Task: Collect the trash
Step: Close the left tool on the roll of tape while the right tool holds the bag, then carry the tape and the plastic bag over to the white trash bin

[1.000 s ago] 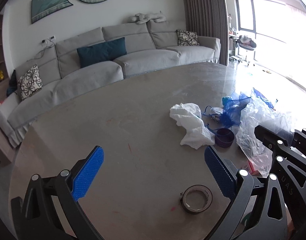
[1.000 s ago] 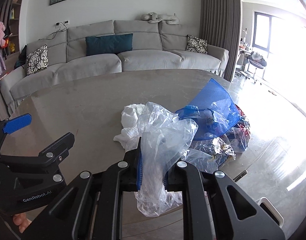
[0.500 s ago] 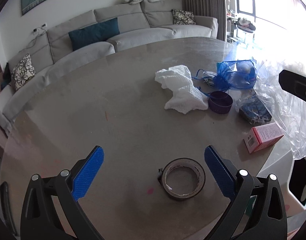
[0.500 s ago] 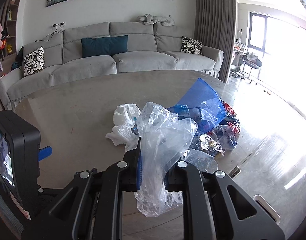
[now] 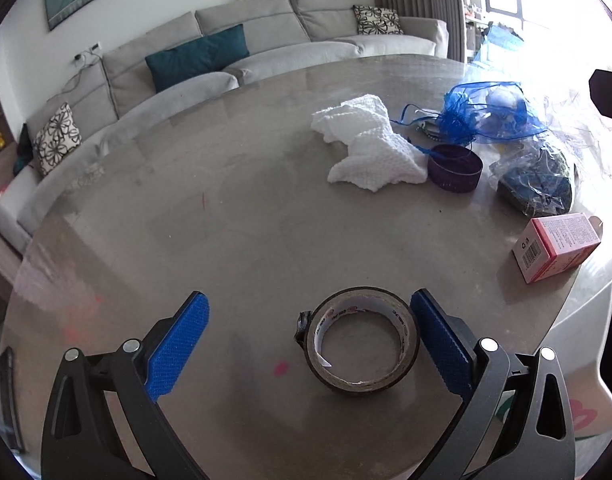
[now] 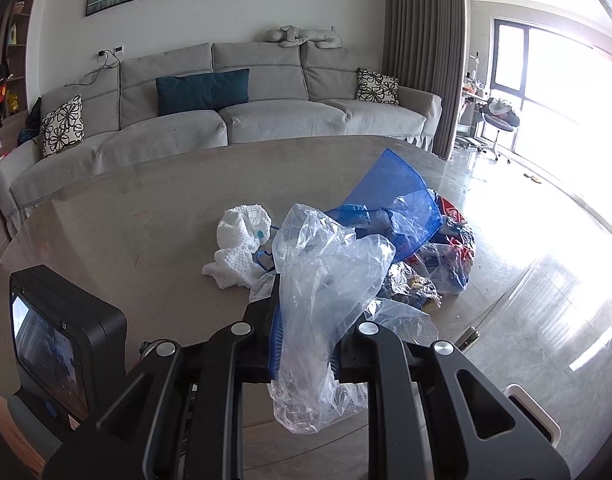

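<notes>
A brown tape roll (image 5: 410,344) lies flat on the grey table (image 5: 185,200). My left gripper (image 5: 309,300) is open just above the table, and the roll sits between its blue fingers, close to the right one. Whether that finger touches the roll, I cannot tell. My right gripper (image 6: 306,320) is shut on a crumpled clear plastic bag (image 6: 326,264), which hangs above and below its pads. Behind the bag are a blue mesh sheet (image 6: 394,196) and several wrappers.
On the table lie a white cloth (image 5: 366,148), a blue mesh bag (image 5: 486,116), a purple ring-shaped tub (image 5: 454,168), a dark wrapped packet (image 5: 538,184) and a pink box (image 5: 554,244). A white container (image 5: 586,340) stands past the table's right edge. A grey sofa is behind.
My left gripper has sunk towards the table and come up to the tape roll, which now lies between its fingers. The right gripper has kept still with the bag.
</notes>
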`<state>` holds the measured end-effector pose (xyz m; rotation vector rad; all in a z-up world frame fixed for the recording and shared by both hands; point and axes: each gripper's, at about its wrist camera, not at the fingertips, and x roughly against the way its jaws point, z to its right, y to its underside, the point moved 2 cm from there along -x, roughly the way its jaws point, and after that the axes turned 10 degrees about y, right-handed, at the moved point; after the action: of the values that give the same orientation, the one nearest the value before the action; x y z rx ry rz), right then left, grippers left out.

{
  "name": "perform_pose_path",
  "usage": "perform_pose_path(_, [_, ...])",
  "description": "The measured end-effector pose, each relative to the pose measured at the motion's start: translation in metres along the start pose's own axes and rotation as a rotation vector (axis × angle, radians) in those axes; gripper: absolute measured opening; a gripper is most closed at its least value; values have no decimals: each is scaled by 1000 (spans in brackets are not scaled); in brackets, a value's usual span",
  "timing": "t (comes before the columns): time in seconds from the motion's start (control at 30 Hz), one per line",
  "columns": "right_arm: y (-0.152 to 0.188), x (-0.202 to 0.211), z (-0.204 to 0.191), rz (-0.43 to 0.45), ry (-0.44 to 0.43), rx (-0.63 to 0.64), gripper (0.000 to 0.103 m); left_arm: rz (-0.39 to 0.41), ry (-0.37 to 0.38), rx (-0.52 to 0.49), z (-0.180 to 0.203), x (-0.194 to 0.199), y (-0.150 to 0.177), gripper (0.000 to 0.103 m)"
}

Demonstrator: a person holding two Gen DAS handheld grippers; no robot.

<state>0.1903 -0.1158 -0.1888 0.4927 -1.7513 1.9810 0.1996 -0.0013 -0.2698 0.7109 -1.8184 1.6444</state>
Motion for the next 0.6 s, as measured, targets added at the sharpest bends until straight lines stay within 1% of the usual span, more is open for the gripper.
perform_pose_path(0.03, [1, 0, 0, 3, 2, 0, 20, 4, -6, -13, 2, 1, -1, 95])
perform_pose_path(0.07, [1, 0, 0, 5, 5, 1, 20, 10, 5, -26, 5, 2, 0, 82])
perform_pose_path(0.1, [0, 0, -1, 6, 5, 1, 20, 16, 23, -46, 12, 5, 0, 73])
perform_pose_path(0.13, [1, 1, -1, 9, 7, 0, 20, 23, 39, -77, 21, 7, 2, 50])
perform_pose_path(0.17, [1, 1, -1, 10, 9, 1, 19, 33, 22, -101, 27, 9, 4, 48])
perform_pose_path(0.2, [2, 1, 1, 12, 21, -3, 22, 46, 16, -94, 28, 9, 6, 48])
perform_pose_path(0.23, [2, 0, 3, 10, 17, -11, 22, 45, 15, -97, 28, 10, 6, 48])
perform_pose_path(0.33, [1, 0, 6, 8, 18, -26, 22, 23, 52, -76, 24, 10, 2, 48])
perform_pose_path(0.47, [0, -1, 5, 10, 19, -21, 22, 21, 53, -78, 25, 11, 3, 48])
perform_pose_path(0.57, [-1, 1, 3, 19, 24, -9, 22, 17, 84, -52, 20, 16, -1, 48])
perform_pose_path(0.6, [-1, 3, 3, 24, 26, -8, 22, 32, 81, -48, 18, 20, -3, 48])
